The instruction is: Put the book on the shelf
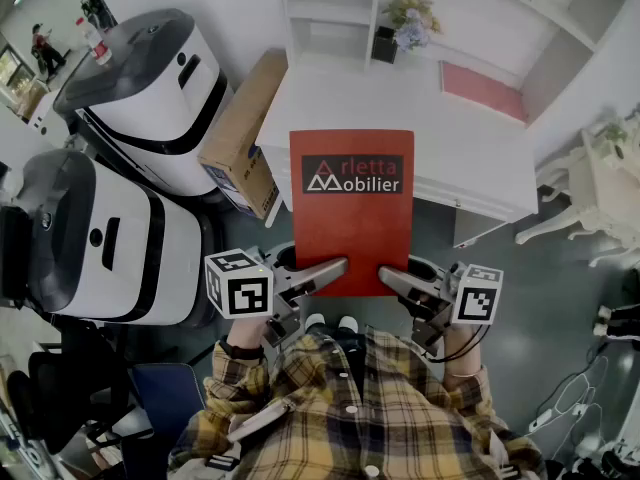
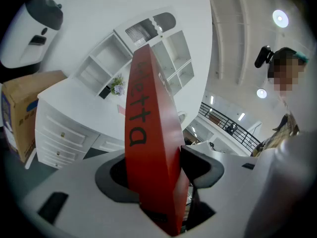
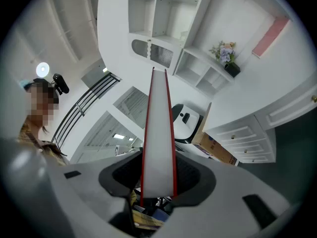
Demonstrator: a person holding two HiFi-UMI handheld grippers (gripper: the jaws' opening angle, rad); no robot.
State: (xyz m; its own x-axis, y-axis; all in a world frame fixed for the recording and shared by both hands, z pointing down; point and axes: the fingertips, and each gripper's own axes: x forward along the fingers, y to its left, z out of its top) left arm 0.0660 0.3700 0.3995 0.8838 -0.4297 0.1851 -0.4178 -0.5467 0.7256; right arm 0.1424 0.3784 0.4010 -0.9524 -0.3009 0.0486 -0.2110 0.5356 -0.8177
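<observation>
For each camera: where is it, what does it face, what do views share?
Head view: worn on the head, steeply down on red book, left gripper, right gripper, plaid shirt.
Left gripper view: along its jaws, shut on book's red edge, toward shelf; person at right.
Right gripper view: same, on white page edge; person at left.
All share book and shelf.

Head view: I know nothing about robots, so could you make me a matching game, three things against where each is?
Things: 1 red book; 2 cardboard box; 3 flowers.
Places: a on the white desk, by the shelf; b clamped by the left gripper and right gripper; c beside the desk's left end.
Pairs: 1-b; 2-c; 3-a.
</observation>
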